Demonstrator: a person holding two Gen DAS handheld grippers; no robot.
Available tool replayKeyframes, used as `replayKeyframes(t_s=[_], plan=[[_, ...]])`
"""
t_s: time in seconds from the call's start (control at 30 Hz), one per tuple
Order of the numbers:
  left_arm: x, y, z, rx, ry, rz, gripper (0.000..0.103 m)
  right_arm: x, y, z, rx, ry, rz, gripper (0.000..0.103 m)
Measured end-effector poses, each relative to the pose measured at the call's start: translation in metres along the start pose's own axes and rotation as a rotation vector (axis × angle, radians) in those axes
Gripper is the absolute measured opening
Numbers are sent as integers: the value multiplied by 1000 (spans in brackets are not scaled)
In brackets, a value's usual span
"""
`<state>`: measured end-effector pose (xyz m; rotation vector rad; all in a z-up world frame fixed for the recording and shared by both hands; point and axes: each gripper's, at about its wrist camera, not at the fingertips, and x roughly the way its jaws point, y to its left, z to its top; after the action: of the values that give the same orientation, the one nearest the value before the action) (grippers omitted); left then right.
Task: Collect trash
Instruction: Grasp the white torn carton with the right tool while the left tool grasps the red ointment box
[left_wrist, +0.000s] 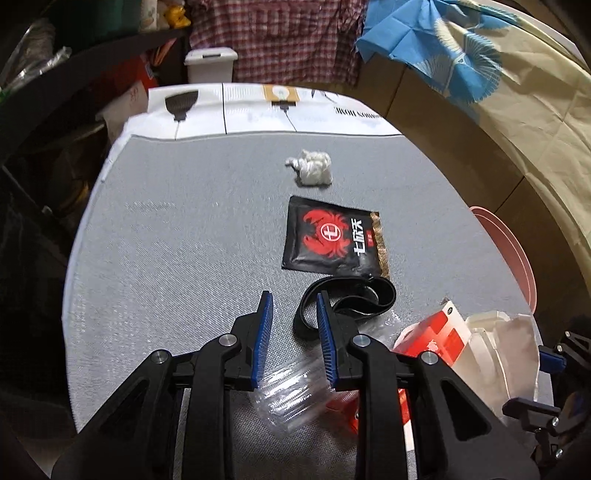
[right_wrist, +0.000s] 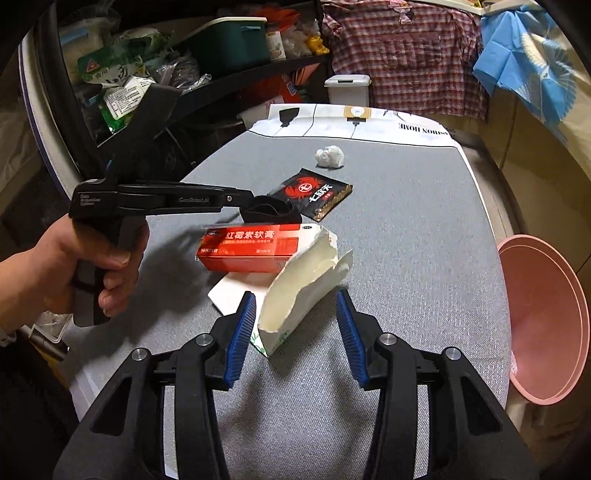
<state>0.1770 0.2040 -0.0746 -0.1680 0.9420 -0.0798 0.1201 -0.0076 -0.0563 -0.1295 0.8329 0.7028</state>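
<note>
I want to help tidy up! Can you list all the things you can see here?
tissue ball: one, white, far end of the grey table
sachet: one, black with red crab, mid-table
strap: one, black loop, beside the sachet
box: one, red, near edge
torn paper pack: one, white, between the right tool's pads, untouched
clear plastic wrap: one, under the left tool
basin: one, pink, past the table's right edge
left tool: black, blue pads, open
right tool: same, open
hand: one, gripping the left tool

Cramped home storage room: plaid shirt (right_wrist: 406, 55) hanging at back, shelf (right_wrist: 221, 77) stuffed with bags and a green bin (right_wrist: 231, 40), small white trash can (right_wrist: 347, 88), pink basin (right_wrist: 543, 317) beside the table
</note>
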Motion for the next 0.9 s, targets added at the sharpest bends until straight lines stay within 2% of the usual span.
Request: replayKeyframes(t_s=[0.07,0.13,0.23,0.37,0.47,0.53,0.6,0.67,0.77,0.9], plan=[[4,-1,0,6,15,-9,15,1,0,-1,-8,7,-1,34],[6,-5,-1,24,26,-10,7,2,0,-1,-14,14,-5,21],[6,-10,0,42,25,-4,5,1,0,-2,-20,9,-13,12],[-1,-12,2,37,5,-2,3,-4,-2,-1,-25,-12,-26,10],[-2,-12,2,33,19,-12,4,-5,-2,-1,-34,-13,-40,10],[-3,-13,1,30,26,-13,12,-4,-3,-3,-34,-8,-41,10],[-11,-16,0,40,-4,-24,19,-5,-2,-3,-37,-7,-46,10],[-22,-23,-3,80,-46,-38,22,-5,-2,-3,-34,-4,-50,10],[-33,-33,-7,116,-73,-99,22,-4,-4,-3,-28,-1,-56,10],[-34,-49,-17,165,-42,-190,38,-5,-5,-2,-26,-2,-62,10]])
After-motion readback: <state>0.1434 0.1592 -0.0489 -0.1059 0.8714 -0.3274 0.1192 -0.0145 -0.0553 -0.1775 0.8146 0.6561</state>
